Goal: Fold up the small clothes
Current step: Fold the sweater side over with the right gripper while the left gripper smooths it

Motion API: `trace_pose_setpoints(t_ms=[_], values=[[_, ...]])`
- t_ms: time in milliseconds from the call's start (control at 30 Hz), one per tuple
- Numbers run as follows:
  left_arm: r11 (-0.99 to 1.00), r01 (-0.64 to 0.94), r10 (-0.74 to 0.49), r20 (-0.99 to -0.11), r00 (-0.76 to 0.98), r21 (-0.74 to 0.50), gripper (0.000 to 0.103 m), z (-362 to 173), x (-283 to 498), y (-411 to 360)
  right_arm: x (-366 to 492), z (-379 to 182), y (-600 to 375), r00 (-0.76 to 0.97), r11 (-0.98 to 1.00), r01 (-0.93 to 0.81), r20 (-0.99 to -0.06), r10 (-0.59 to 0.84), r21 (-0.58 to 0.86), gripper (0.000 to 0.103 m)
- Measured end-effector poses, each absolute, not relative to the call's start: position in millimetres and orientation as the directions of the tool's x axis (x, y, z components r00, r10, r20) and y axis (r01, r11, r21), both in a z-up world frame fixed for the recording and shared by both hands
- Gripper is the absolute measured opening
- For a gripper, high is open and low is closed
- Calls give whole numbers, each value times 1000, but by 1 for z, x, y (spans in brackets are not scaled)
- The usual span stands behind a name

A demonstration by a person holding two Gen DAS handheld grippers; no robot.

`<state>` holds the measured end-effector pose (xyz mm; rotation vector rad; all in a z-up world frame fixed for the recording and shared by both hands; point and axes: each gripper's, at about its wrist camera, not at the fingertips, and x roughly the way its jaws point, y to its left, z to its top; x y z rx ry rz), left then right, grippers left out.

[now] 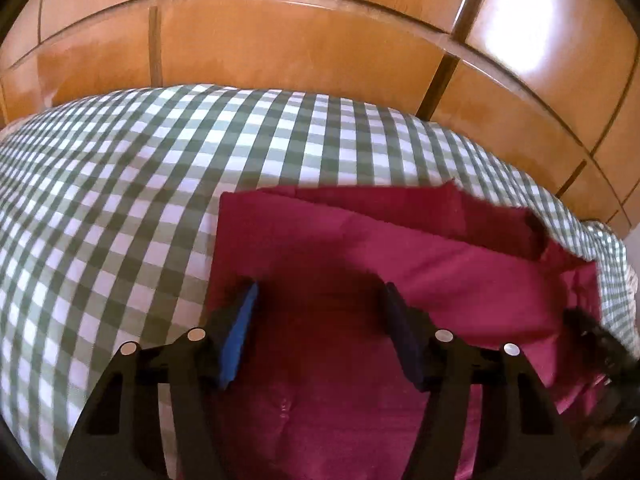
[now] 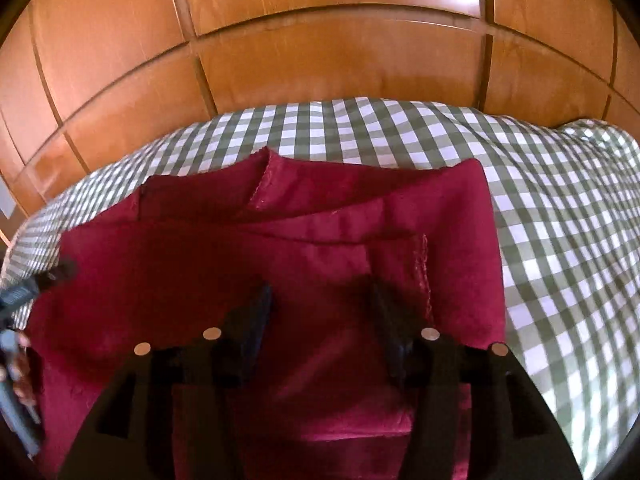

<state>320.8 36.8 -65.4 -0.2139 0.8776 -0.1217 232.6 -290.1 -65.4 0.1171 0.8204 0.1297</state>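
Left gripper angled down over red garment, jaws apart, nothing between pads. Right gripper same tilt, jaws apart, nothing gripped. One garment, partly folded, flat on green-checked cover. Two grippers. Wooden panelling behind.

Left claw open above folded crimson garment on green-checked cover; wooden cabinet behind.

My left gripper points downward, jaws apart, gripping nothing; my right gripper likewise, jaws parted, empty.
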Motion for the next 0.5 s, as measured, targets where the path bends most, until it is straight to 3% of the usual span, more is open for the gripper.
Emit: trace_pose_setpoints(t_ms=[133,200,333,500], values=[[979,-12,-149,-753,641,-204,63,-54,303,38,233,-60,-287,670,991,-70,-731,133,116,54],[978,-5,-153,-733,663,-208,66,-42,282,42,223,-52,-284,673,992,-74,-729,127,105,74],[980,30,-164,-707,688,-198,68,-36,243,44,187,-38,-275,692,984,-142,-701,173,104,76],[996,48,-91,-760,643,-78,68,-66,235,26,171,-62,-271,660,987,-145,-736,151,72,78]])
